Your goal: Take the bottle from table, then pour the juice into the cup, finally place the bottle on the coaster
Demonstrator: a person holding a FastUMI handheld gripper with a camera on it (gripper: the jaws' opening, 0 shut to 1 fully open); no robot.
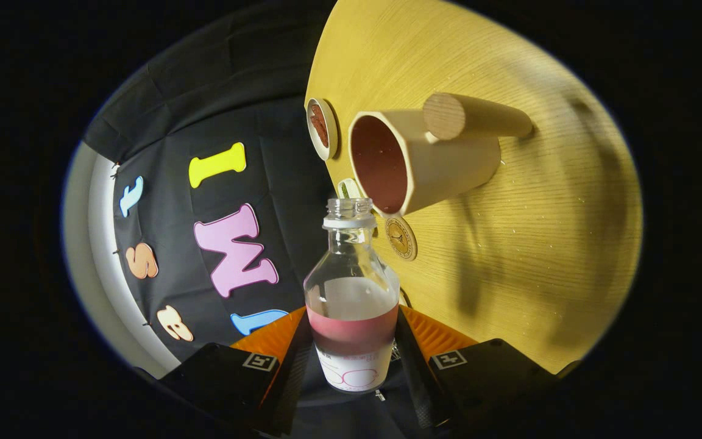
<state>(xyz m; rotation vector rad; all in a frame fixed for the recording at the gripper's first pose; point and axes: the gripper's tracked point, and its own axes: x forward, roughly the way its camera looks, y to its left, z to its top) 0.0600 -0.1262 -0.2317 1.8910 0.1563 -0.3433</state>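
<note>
Red juice in a tilted bottle, mouth close to the cup

Clamped between the two fingers of the hand-held gripper (pixel 354 360) is a clear plastic bottle (pixel 351 292) with no cap on it, a white label around its lower part and red juice (pixel 353 332) filling it to roughly the middle. Both fingers press on the bottle's sides at the label and juice level. The whole view is rolled, so the light wooden surface (pixel 509 231) stands steeply beside the bottle rather than lying flat under it. Just beyond the bottle's open mouth sits a beige cup (pixel 424 161) with a reddish-brown inside and a round wooden handle (pixel 470 116); the cup's opening faces the bottle, its rim near the bottle's neck. Whether the two touch cannot be told. A small round wooden coaster (pixel 401 238) lies on the surface just beside the bottle's shoulder, below the cup. Another small round white-rimmed disc (pixel 321 128) with a brown centre lies farther off near the surface's edge.
</note>
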